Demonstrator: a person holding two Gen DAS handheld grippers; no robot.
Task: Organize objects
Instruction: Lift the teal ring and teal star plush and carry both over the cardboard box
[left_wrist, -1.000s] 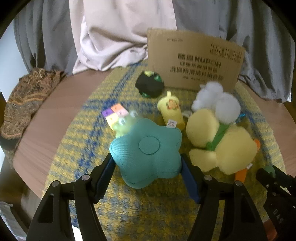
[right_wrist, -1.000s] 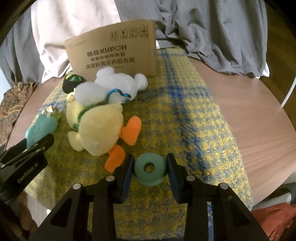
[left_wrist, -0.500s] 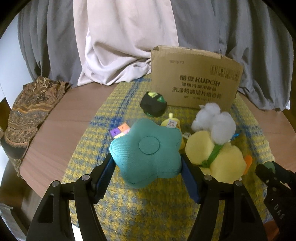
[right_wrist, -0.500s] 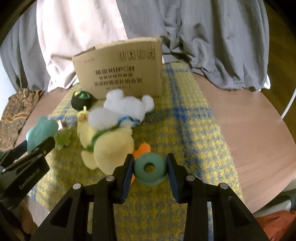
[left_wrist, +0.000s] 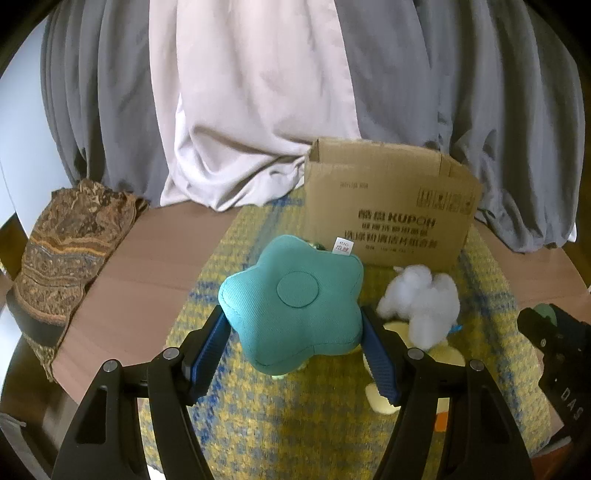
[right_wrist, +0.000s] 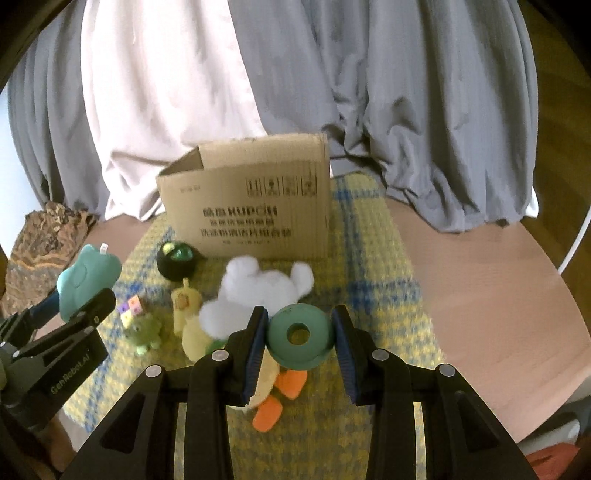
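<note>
The left gripper (left_wrist: 295, 341) has its jaws clenched on a teal star cushion (left_wrist: 295, 301), held above the checked cloth (left_wrist: 332, 424) in front of the cardboard box (left_wrist: 388, 206). Right of the cushion lies a white plush (left_wrist: 421, 302). The right gripper (right_wrist: 298, 345) grasps a green ring (right_wrist: 298, 336) in its jaws, over the yellow duck plush (right_wrist: 195, 339), also before the box.

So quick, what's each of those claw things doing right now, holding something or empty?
Left gripper: jaws shut on the teal star cushion, lifted off the cloth.
Right gripper: jaws shut on the green ring.
</note>
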